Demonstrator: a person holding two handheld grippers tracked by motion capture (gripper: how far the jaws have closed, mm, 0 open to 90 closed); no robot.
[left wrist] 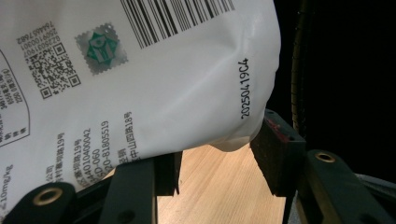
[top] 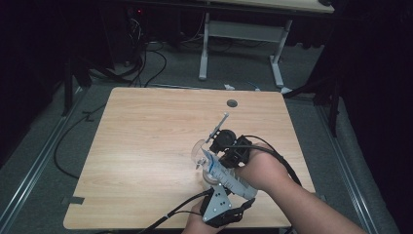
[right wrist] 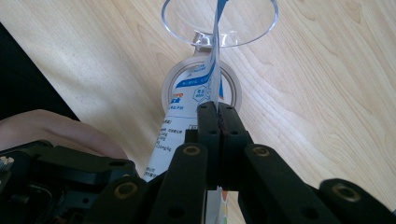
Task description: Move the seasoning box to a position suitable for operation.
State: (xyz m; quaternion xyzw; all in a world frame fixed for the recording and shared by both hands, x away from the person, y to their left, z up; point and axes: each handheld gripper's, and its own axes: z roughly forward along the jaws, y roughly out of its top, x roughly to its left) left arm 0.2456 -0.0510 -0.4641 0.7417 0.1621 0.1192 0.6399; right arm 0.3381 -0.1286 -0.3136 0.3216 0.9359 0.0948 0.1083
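Observation:
A white and blue tube (top: 226, 174) hangs over the table's front right, held by both grippers. My right gripper (right wrist: 218, 112) is shut on the tube's flattened part (right wrist: 212, 70), seen edge-on. Below it lie a clear glass (right wrist: 219, 23) and a roll of tape (right wrist: 233, 86). In the high view the right gripper (top: 225, 152) comes from the right, next to the clear glass (top: 197, 151). My left gripper (top: 229, 201), at the front edge, grips the tube's other end. Its jaws press the white printed tube (left wrist: 163, 84), with the left gripper (left wrist: 219, 151) close on its lower edge.
The wooden table (top: 146, 136) has a round cable hole (top: 232, 103) near its far edge. Behind it stands another desk (top: 241, 34) with white legs. Cables (top: 146, 58) lie on the floor to the left and back. Both forearms enter from the bottom right.

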